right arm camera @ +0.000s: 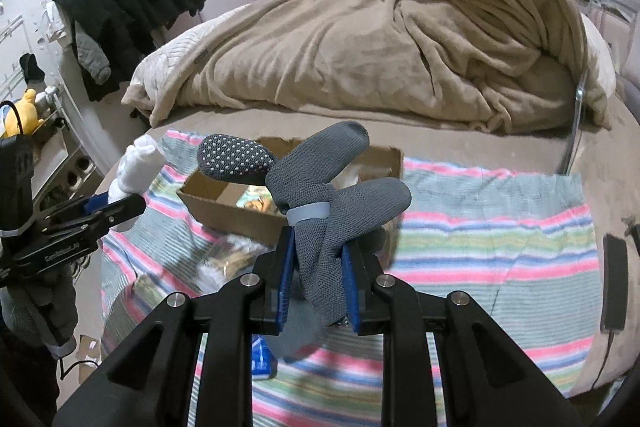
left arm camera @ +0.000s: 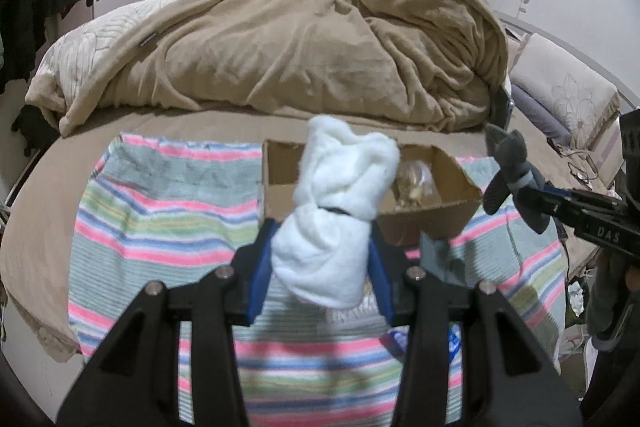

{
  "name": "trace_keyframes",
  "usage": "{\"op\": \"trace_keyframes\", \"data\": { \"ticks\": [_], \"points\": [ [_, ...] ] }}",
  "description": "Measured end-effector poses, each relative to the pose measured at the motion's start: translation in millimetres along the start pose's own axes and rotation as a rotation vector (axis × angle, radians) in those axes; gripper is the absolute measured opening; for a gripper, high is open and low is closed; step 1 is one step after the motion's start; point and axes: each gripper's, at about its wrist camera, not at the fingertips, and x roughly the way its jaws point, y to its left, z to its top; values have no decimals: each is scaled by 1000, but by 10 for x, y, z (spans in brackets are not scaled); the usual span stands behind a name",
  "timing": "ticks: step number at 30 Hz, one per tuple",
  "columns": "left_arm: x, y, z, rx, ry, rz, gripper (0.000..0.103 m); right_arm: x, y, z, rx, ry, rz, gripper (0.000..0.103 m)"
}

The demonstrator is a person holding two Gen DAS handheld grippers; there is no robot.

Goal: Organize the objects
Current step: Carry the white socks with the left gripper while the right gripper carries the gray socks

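Observation:
My left gripper (left arm camera: 320, 251) is shut on a bundle of white fluffy socks (left arm camera: 340, 203), held up above the striped cloth (left arm camera: 160, 227). My right gripper (right arm camera: 320, 259) is shut on a bundle of grey knitted socks (right arm camera: 320, 195) tied with a pale band; one sole has white grip dots. Behind both bundles lies an open cardboard box (left arm camera: 432, 219) with some small items inside. In the left wrist view the right gripper (left arm camera: 532, 191) with its grey socks (left arm camera: 516, 163) shows at the right. The right wrist view shows the left gripper (right arm camera: 120, 207) with the white socks (right arm camera: 136, 167) at the left.
A rumpled tan blanket (left arm camera: 300, 55) is piled at the far side of the bed. Dark clothes (right arm camera: 132, 3) hang at the left, with a yellow plush toy (right arm camera: 24, 107) on a shelf. A phone (right arm camera: 614, 283) lies on the bed's right edge. Packets (right arm camera: 236, 259) lie on the cloth.

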Motion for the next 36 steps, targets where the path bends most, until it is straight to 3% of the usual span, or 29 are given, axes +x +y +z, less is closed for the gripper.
{"op": "trace_keyframes", "data": {
  "ticks": [16, 36],
  "points": [
    [163, 83, 227, -7, -24, -5, 44, 261, 157, 369, -57, -24, 24, 23],
    [835, 122, 341, 0, 37, -14, 45, 948, 215, 518, -67, 38, 52, 24]
  ]
}}
